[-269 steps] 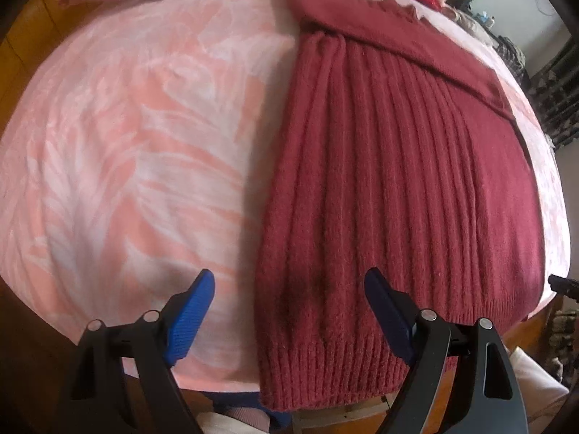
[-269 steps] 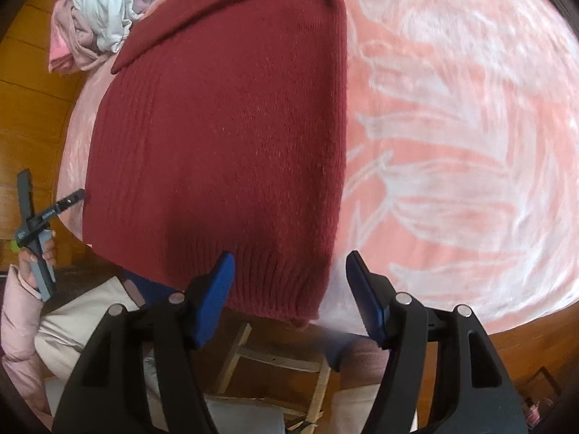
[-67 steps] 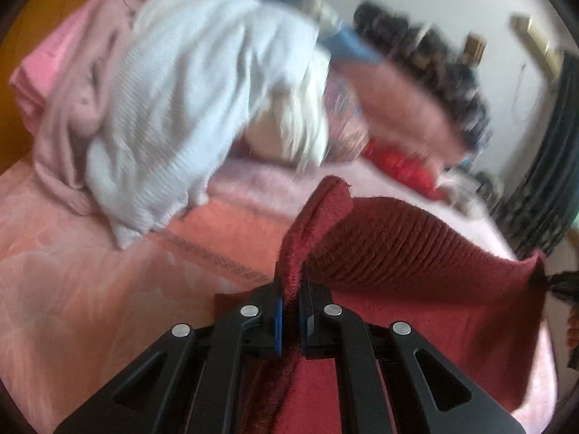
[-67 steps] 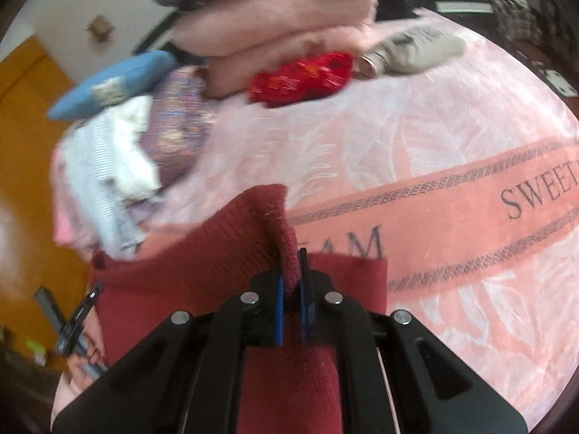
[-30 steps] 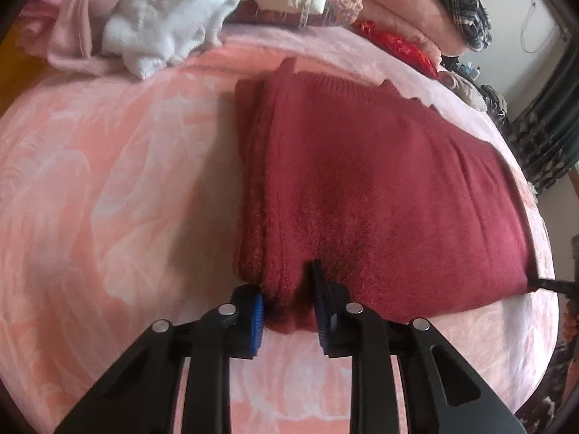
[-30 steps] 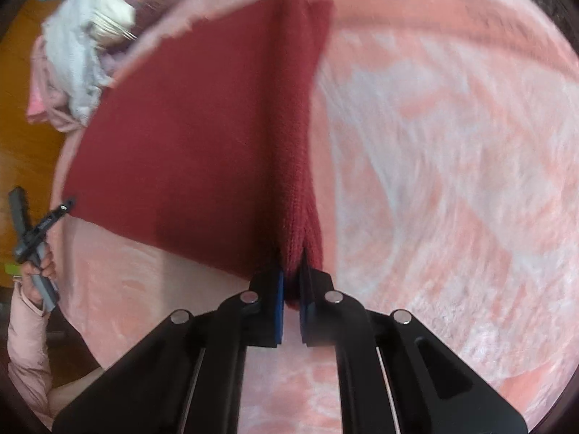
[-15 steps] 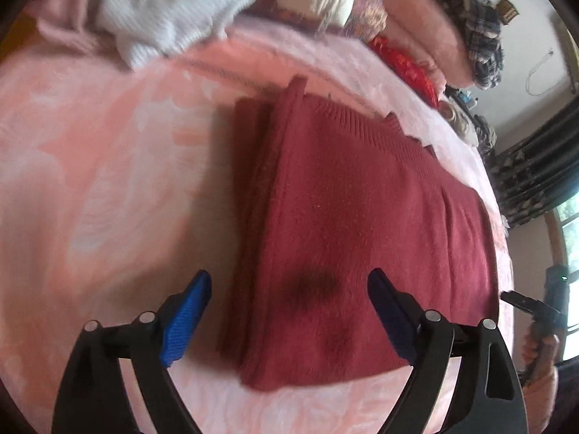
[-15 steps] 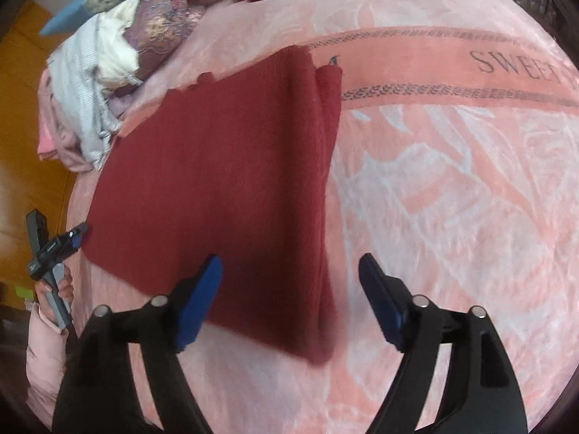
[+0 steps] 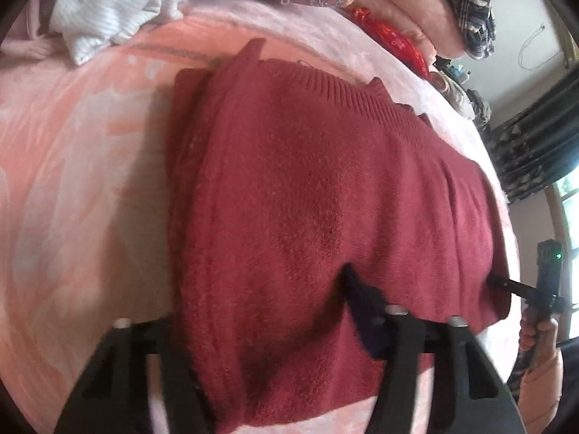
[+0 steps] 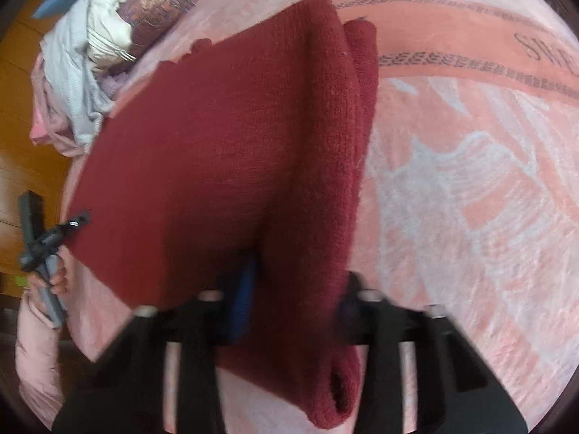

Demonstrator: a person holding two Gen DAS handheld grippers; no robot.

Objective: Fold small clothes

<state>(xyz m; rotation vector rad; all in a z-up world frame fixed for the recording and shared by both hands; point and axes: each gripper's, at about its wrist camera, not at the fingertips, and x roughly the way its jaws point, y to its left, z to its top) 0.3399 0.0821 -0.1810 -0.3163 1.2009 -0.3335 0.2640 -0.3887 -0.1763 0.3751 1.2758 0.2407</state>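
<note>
Clothes pile [image 9: 119,11] lay beyond the folded sweater [image 9: 325,209]; both tools, left [image 9: 260,311] and right [image 10: 296,289], gaped open, having pressed closer over its edge

Dark red knit sweater [image 9: 325,199] [image 10: 224,152], folded, flat on pink bedding. Fuzzy, fine-knit surface; ribbed band along far edge in left wrist view. Several layers stacked: thick rounded fold down one side, lower layer sticking out slightly past top layer at that side and at far corner. Near end in right wrist view shows open fold mouth w/ layers visible. Top layer smooth, one shallow crease near right side in left wrist view. Long axis runs roughly away from cameras. Near edge reaches close to bed edge; exact hem detail blurred.
</note>
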